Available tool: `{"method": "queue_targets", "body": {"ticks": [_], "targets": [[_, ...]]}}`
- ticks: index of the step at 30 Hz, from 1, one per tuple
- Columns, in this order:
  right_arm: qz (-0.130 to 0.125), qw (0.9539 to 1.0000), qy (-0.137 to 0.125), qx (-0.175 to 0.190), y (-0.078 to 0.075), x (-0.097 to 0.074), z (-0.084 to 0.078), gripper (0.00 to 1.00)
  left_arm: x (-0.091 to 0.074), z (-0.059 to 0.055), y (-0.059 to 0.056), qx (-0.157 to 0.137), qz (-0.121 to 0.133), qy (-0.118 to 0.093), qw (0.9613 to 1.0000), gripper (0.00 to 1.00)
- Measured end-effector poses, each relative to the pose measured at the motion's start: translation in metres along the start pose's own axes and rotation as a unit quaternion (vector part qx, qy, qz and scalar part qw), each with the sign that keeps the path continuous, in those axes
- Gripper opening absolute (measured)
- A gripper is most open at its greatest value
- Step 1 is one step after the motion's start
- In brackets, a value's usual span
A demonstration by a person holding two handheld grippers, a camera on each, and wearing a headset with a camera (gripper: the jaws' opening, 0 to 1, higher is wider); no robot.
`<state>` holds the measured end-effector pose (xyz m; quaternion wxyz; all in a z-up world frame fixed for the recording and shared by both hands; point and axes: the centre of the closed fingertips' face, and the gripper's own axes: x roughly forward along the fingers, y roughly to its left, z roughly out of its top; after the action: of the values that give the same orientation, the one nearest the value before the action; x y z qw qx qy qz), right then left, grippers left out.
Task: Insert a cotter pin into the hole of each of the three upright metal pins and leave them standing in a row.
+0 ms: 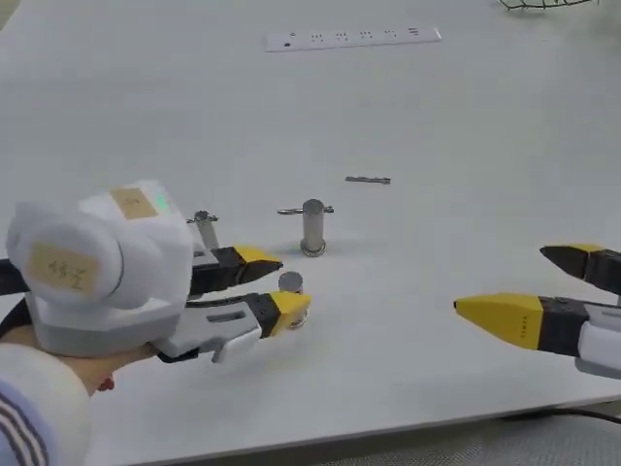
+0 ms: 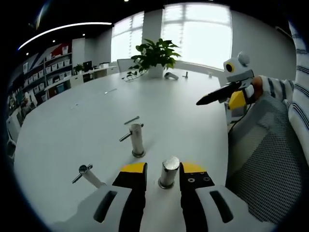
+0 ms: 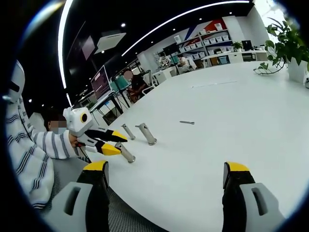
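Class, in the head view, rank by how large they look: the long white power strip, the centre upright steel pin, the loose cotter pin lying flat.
Largest: the long white power strip, though it lies farthest.
Then the centre upright steel pin.
Smallest: the loose thin metal cotter pin.

metal pins (image 1: 312, 228) x3 | cotter pins (image 1: 368, 180) x3 | L tool (image 1: 291, 282) + R tool (image 1: 501, 281) = 2 | pwr strip (image 1: 353, 38) x1
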<state>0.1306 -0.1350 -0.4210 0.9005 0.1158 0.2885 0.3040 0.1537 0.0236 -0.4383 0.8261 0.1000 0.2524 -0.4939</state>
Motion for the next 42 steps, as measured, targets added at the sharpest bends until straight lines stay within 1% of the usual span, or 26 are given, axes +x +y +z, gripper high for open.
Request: {"method": "queue_targets", "body": {"ticks": [2,6,7,8,9,10,14,15,16,17,18,20,22,23,27,31,34,41,42], "targets": [[0.000,1.0000,0.000,-0.001,0.000,0.000,0.000,0.97,-0.007,0.003,0.004,-0.008,0.003,-0.010,0.9999,0.32],[0.001,1.0000,0.003,-0.003,0.002,0.001,-0.001,0.97,-0.019,0.002,0.006,-0.011,0.000,-0.018,0.9998,0.38],[0.002,1.0000,0.004,-0.003,0.002,0.001,-0.001,0.97,-0.022,0.001,0.008,-0.018,0.003,-0.019,0.9996,0.42],[0.002,1.0000,0.004,-0.003,0.002,0.002,-0.001,0.97,-0.024,0.000,0.009,-0.025,0.009,-0.021,0.9994,0.49],[0.003,1.0000,0.005,-0.004,0.003,0.002,-0.001,0.97,-0.027,-0.002,0.009,-0.023,0.010,-0.022,0.9994,0.54],[0.004,1.0000,0.007,-0.005,0.004,0.003,-0.001,0.97,-0.028,-0.002,0.008,-0.023,0.010,-0.022,0.9994,0.58],[0.009,0.9998,0.013,-0.011,0.006,0.006,-0.001,0.97,-0.035,-0.008,0.003,-0.042,0.005,-0.022,0.9989,0.73],[0.010,0.9998,0.014,-0.013,0.006,0.007,0.000,0.97,-0.037,-0.011,0.002,-0.059,0.006,-0.019,0.9981,0.76],[0.011,0.9997,0.015,-0.014,0.007,0.008,0.001,0.97,-0.038,-0.012,0.003,-0.068,0.009,-0.019,0.9975,0.80],[0.013,0.9996,0.018,-0.017,0.007,0.009,0.001,0.97,-0.039,-0.014,0.003,-0.063,0.011,-0.016,0.9978,0.86],[0.014,0.9995,0.020,-0.019,0.008,0.010,0.002,0.97,-0.040,-0.015,0.003,-0.060,0.014,-0.015,0.9980,0.89],[0.017,0.9993,0.024,-0.024,0.009,0.013,0.003,0.97,-0.043,-0.017,0.003,-0.056,0.016,-0.013,0.9982,0.92],[0.020,0.9990,0.027,-0.028,0.010,0.015,0.004,0.97,-0.046,-0.017,0.001,-0.059,0.015,-0.014,0.9981,0.95],[0.021,0.9989,0.028,-0.030,0.011,0.016,0.005,0.97,-0.046,-0.017,0.001,-0.059,0.014,-0.014,0.9981,0.98],[0.025,0.9982,0.035,-0.041,0.010,0.020,0.009,0.97,-0.050,-0.018,-0.002,-0.059,0.012,-0.018,0.9980,0.99],[0.028,0.9973,0.041,-0.054,0.009,0.024,0.014,0.96,-0.053,-0.017,-0.003,-0.066,0.012,-0.026,0.9974,0.99],[0.032,0.9961,0.047,-0.068,0.008,0.028,0.020,0.96,-0.054,-0.018,-0.001,-0.067,0.014,-0.028,0.9973,0.99],[0.039,0.9926,0.059,-0.099,0.005,0.039,0.035,0.94,-0.057,-0.021,-0.002,-0.073,0.015,-0.027,0.9968,0.99],[0.040,0.9914,0.064,-0.107,0.004,0.040,0.037,0.94,-0.057,-0.021,-0.002,-0.074,0.014,-0.026,0.9968,0.99]]}}
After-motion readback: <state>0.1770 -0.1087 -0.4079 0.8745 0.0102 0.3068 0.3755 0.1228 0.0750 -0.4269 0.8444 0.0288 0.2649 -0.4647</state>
